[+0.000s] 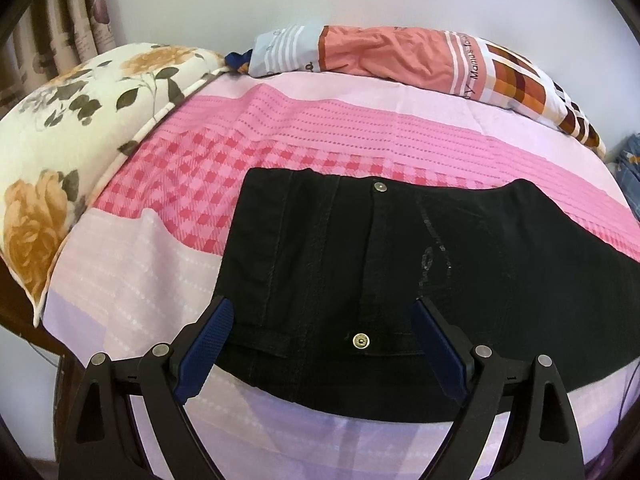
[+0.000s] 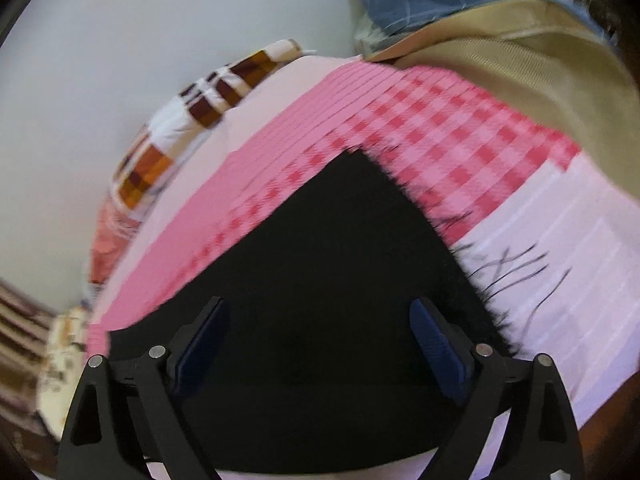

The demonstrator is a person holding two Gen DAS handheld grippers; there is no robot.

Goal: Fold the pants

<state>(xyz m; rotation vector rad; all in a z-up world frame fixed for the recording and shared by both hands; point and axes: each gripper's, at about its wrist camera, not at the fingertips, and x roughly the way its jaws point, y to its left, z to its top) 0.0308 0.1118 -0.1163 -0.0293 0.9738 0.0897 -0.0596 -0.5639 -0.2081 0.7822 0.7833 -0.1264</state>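
Black pants [image 1: 360,264] lie on the bed [image 1: 320,128], just ahead of both tongs, seemingly folded once lengthwise. Left tongs [image 1: 322,312] and right tongs [image 2: 320,312] spread apart, empty. Further folds remain.

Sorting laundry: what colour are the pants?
Black, with metal buttons; the pants show best in the left wrist view.

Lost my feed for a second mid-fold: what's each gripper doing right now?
Left gripper: open, holding nothing, fingers spread above the black denim pants at the waistband.
Right gripper: open, holding nothing, above the pants' frayed end.
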